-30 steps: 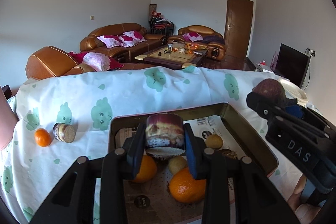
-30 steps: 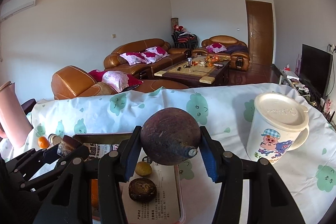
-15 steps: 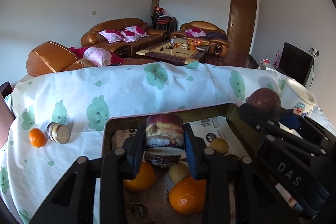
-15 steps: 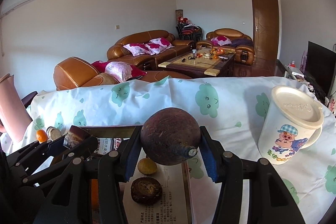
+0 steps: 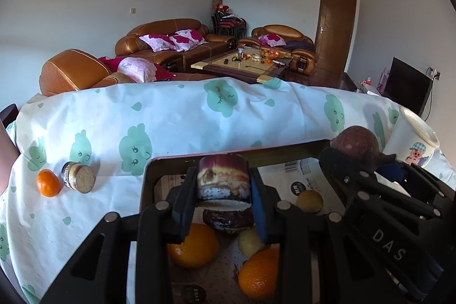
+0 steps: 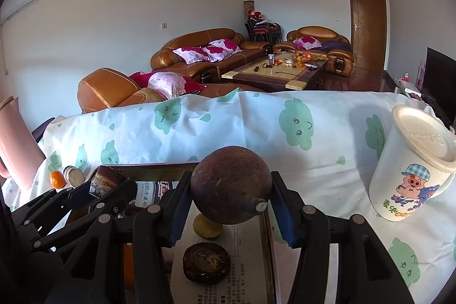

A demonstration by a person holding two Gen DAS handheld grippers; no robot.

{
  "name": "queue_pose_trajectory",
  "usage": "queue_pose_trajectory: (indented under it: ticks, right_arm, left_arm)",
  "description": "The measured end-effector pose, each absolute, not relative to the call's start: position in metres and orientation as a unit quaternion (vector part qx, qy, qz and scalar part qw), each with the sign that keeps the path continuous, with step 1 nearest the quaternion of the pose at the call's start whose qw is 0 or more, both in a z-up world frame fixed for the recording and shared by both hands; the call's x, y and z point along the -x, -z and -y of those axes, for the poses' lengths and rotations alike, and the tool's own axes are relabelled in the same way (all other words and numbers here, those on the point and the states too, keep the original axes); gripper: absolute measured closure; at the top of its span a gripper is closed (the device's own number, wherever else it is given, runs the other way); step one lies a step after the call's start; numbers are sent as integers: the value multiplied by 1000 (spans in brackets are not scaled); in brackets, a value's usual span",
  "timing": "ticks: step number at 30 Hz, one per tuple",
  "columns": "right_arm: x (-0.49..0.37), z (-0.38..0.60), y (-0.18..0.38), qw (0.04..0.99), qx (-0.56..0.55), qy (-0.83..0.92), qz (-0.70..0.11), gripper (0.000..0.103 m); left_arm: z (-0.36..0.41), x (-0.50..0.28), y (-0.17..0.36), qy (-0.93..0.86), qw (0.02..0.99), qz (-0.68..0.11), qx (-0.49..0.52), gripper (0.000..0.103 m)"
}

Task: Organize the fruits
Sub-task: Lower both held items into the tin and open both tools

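Both grippers gripping items over dark rectangular tray (image 5: 287,157)
Left gripper (image 5: 223,205) is pinching a small printed cylindrical tin (image 5: 223,180); right gripper (image 6: 230,208) is pinching a round dark-brown fruit (image 6: 230,185) (near tray's far edge).

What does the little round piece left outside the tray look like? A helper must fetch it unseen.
On the cloud-print tablecloth, look left of the dark tray holding the fruit. Two small things sit there side by side: a tangerine and, right of it, a short cylinder on its side. Its flat, speckled tan end faces you; the tangerine is plain orange.
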State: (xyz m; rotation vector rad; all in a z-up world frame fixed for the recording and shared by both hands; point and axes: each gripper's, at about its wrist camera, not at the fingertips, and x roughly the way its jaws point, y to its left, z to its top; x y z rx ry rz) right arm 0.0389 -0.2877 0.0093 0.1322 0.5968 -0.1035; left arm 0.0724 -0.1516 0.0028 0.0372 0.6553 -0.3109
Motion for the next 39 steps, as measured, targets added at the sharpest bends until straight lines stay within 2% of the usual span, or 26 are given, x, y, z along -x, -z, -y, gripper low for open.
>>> queue_pose_trajectory:
  ticks: [15,39]
  right_arm:
    - [-49,275,-4,949,-25,38,-312,48]
    - [-48,288,0,941,-97,-26,-325,48]
  left_arm:
    - [149,-78,5,117,931,-343,-46,67]
    - [144,-79,6,125,927,-351,-33,67]
